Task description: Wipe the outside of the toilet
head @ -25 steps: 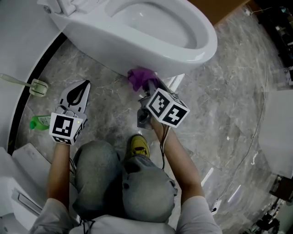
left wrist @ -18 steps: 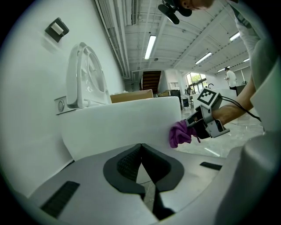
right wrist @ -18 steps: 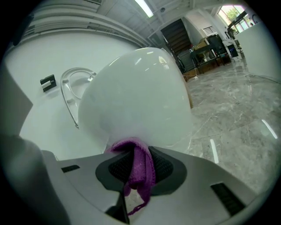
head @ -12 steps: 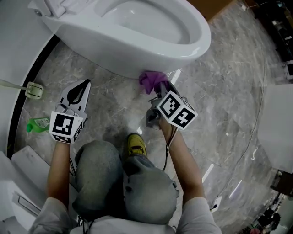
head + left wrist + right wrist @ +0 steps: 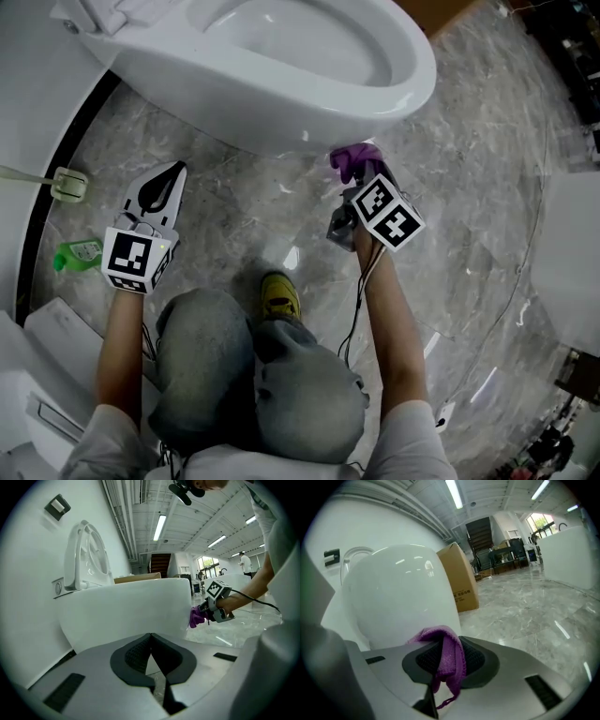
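The white toilet (image 5: 281, 103) fills the top of the head view, its lid raised in the left gripper view (image 5: 84, 559). My right gripper (image 5: 361, 173) is shut on a purple cloth (image 5: 354, 157) and holds it against the underside of the bowl's front right. In the right gripper view the purple cloth (image 5: 447, 656) hangs from the closed jaws, right before the bowl (image 5: 398, 597). My left gripper (image 5: 161, 187) hovers low over the floor left of the bowl, shut with nothing in it (image 5: 151, 641). From the left gripper view, the cloth (image 5: 196, 617) touches the bowl's end.
A green bottle (image 5: 77, 253) and a toilet brush (image 5: 64, 183) lie on the marble floor at the left. A yellow shoe (image 5: 279, 298) and the person's knees are below. A cardboard box (image 5: 461, 581) stands behind the toilet. A cable (image 5: 506, 319) trails across the floor at right.
My right gripper has slid the purple cloth to the right along the underside of the bowl, toward its front end. The left gripper has stayed put.
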A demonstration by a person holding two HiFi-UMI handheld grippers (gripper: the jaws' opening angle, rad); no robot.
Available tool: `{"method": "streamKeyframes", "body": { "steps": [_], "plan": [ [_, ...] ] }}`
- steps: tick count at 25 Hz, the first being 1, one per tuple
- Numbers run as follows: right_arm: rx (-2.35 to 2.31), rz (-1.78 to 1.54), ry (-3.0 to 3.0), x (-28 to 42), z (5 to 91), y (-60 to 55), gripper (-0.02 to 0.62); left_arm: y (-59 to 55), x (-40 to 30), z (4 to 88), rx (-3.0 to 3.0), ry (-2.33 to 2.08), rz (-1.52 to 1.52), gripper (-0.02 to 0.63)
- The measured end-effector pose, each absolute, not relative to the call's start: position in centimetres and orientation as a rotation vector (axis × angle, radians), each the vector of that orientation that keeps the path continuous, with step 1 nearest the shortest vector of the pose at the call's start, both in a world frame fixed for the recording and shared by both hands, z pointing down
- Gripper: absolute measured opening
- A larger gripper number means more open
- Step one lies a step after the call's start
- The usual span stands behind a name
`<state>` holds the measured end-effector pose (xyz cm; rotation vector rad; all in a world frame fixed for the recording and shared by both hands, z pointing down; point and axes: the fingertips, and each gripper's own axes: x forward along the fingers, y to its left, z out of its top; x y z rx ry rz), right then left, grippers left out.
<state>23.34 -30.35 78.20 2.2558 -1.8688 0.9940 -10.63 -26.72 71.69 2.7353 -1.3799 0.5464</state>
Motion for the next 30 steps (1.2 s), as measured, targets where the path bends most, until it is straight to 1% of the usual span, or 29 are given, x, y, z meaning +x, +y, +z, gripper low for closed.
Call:
{"method": "streamKeyframes", "body": {
  "steps": [3, 7, 14, 21, 26, 30],
  "plan": [
    [2.251, 0.952, -1.831, 23.8, 78.6, -29.5, 0.092, -26.6, -10.5, 71.9, 2.733, -1.379, 0.550, 0.014],
    [2.161, 1.082, -1.905, 21.5, 78.6, -26.3, 0.091, -26.2, -10.6, 71.6, 2.736, -1.385, 0.544, 0.014],
    [1.866, 1.228, -2.112, 11.3, 79.5, -24.7, 0.091, -25.3, -12.1, 71.2, 2.743, -1.422, 0.576, 0.014],
    [1.689, 1.468, -2.202, 0.8, 80.9, -27.5, 0.091, -24.8, -16.0, 71.0, 2.706, -1.514, 0.647, 0.014],
    [1.664, 1.556, -2.178, -3.2, 82.8, -29.7, 0.091, -24.1, -19.6, 71.7, 2.647, -1.579, 0.701, 0.014],
    [1.705, 1.628, -2.121, -4.2, 84.5, -31.8, 0.091, -24.2, -21.2, 71.7, 2.631, -1.611, 0.717, 0.014]
  ]
}}
